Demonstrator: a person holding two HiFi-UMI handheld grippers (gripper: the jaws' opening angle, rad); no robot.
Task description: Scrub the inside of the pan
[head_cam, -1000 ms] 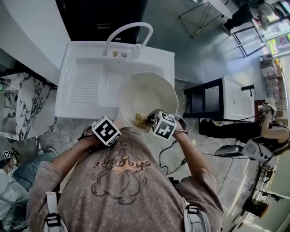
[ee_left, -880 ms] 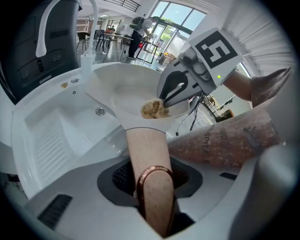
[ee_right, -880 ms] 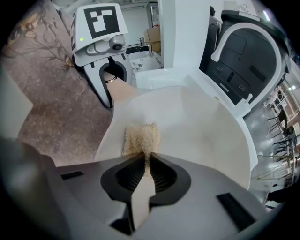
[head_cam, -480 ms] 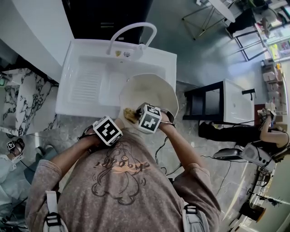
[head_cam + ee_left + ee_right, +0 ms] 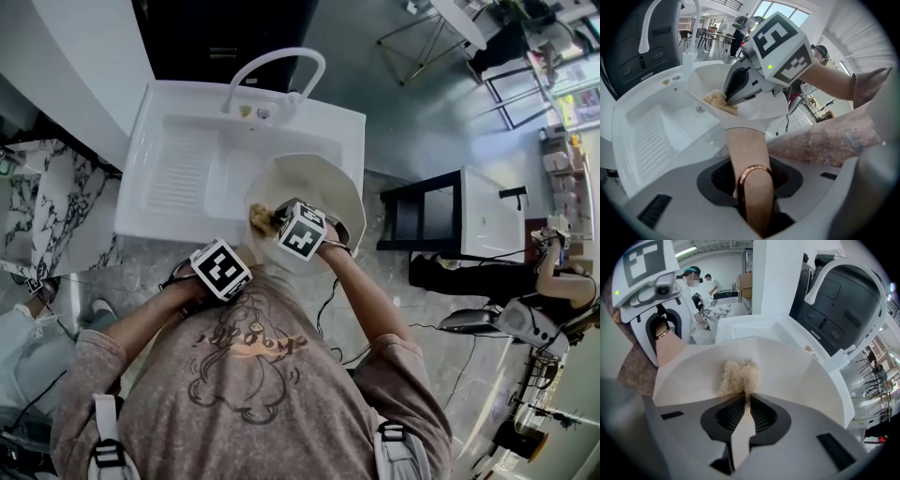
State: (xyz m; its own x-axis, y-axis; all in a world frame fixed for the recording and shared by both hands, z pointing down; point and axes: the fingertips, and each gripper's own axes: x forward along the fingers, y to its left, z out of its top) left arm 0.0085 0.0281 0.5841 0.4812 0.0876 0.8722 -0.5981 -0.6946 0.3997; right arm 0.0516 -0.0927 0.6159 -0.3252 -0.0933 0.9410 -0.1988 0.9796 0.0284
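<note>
Scrubbing looks under way: our left gripper is clamped on the wooden handle of the pan, held over the sink, our right gripper pinches a scouring pad against its inner wall, and next we should sweep it across the untouched areas.

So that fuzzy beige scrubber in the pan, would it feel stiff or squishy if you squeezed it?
Probably squishy: the scrubber looks like a loose, fibrous tuft, and the right tool pinches it thin between nearly closed jaws. Likely very light, being so airy. Its rough fibres should drag rather than slide on the smooth white pan.
</note>
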